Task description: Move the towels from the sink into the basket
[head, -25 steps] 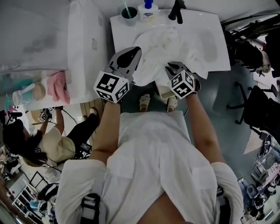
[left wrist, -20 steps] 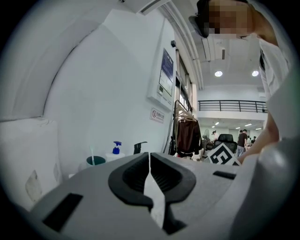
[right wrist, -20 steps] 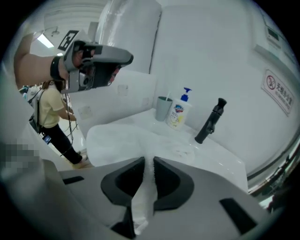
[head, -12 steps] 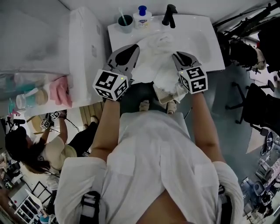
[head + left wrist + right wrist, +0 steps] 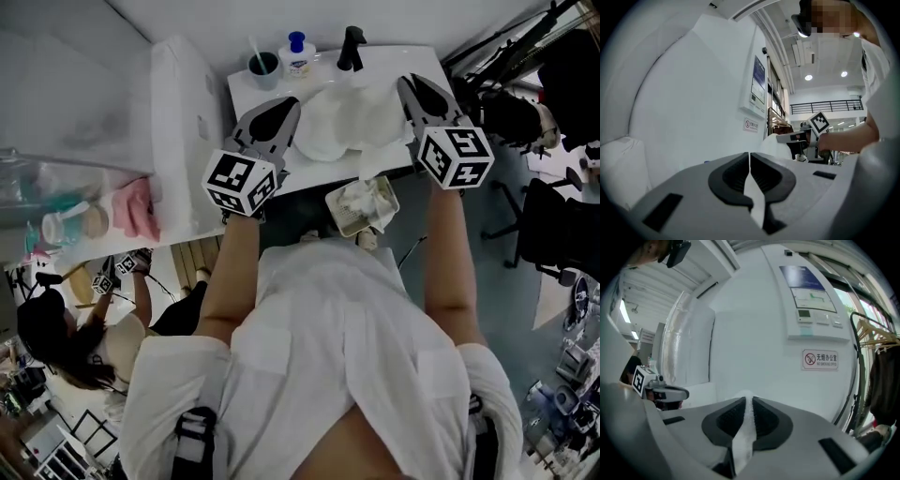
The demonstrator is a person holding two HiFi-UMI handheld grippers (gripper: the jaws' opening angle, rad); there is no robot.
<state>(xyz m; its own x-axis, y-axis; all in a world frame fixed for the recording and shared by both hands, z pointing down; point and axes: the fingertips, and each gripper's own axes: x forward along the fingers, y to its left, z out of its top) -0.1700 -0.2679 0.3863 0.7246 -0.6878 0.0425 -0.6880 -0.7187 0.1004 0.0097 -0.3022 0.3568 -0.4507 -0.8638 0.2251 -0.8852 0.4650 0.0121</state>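
On the white counter (image 5: 247,94), a cup (image 5: 262,65), a soap bottle (image 5: 297,55) and a dark faucet (image 5: 349,48) stand in a row along the back edge. The left gripper (image 5: 285,106) reaches over the counter's left part. In the left gripper view its jaws are pressed together on a thin white edge of the towel (image 5: 757,206).

The towel (image 5: 352,122) spreads across the sink (image 5: 330,78) between the two grippers. One corner hangs over the counter's front edge. Whether the towel rests in the basin, I cannot tell.

Below that corner, in front of the counter, sits the basket (image 5: 335,210) with a second towel (image 5: 362,198) crumpled inside it.

The right gripper (image 5: 410,82) is at the towel's right side. In the right gripper view its jaws are clamped on a fold of the white towel (image 5: 742,437).
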